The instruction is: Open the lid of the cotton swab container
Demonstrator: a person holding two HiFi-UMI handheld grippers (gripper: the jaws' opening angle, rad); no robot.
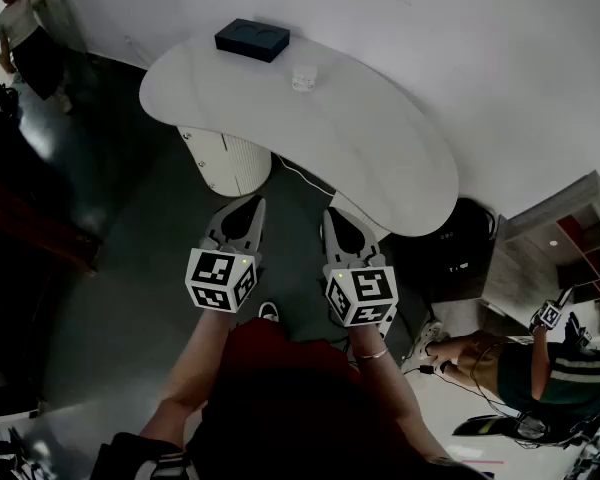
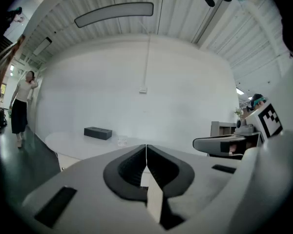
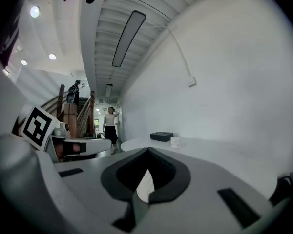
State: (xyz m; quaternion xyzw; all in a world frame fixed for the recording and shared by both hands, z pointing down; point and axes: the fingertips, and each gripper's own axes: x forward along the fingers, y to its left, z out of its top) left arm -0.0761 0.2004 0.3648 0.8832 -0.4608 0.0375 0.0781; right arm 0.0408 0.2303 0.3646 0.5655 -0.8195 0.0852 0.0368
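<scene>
A small clear cotton swab container (image 1: 303,78) stands on the far part of the white curved table (image 1: 380,158), close to the wall. It shows small in the left gripper view as the container (image 2: 122,141) and in the right gripper view as the container (image 3: 175,141). My left gripper (image 1: 252,206) and right gripper (image 1: 334,214) are held side by side over the dark floor, short of the table's near edge. Both are shut with nothing between their jaws. They point toward the table, well away from the container.
A dark rectangular box (image 1: 252,39) lies at the table's far edge, left of the container. A white ribbed pedestal (image 1: 230,163) holds up the table. A person (image 1: 25,38) stands far left; another (image 1: 540,368) crouches at right by a shelf unit (image 1: 570,248).
</scene>
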